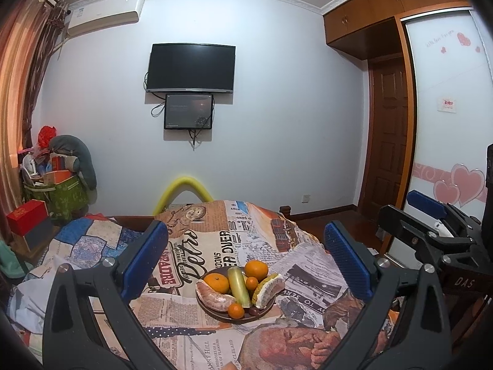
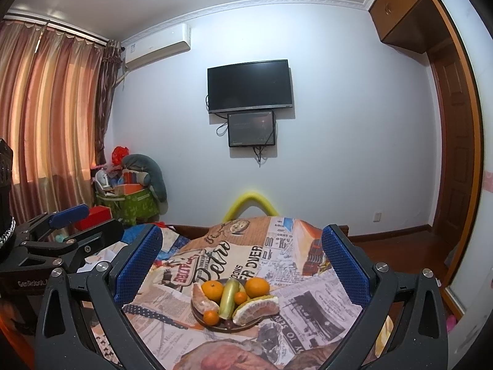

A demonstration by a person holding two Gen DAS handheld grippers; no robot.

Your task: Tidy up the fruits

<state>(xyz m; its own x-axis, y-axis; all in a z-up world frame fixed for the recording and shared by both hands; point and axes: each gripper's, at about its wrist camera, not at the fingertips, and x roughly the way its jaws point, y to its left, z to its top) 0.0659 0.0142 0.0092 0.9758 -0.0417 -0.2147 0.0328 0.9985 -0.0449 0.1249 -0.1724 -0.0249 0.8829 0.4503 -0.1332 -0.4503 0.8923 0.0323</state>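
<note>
Brown fruit plate (image 1: pixel 215 314) on newsprint cloth (image 1: pixel 215 240), ahead between both spread claws, left claw (image 1: pixel 246 262), right claw (image 2: pixel 242 262), untouched

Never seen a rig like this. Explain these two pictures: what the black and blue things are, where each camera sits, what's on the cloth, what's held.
No robot: a person holds tongs in each hand, with a fisheye camera on each looking along the blue fingers. One picture is from the left tongs, the other from the right tongs. Both are open and hold nothing. Ahead, on a newspaper-print cloth, a plate holds oranges, a pale green fruit and peeled pomelo pieces.
</note>
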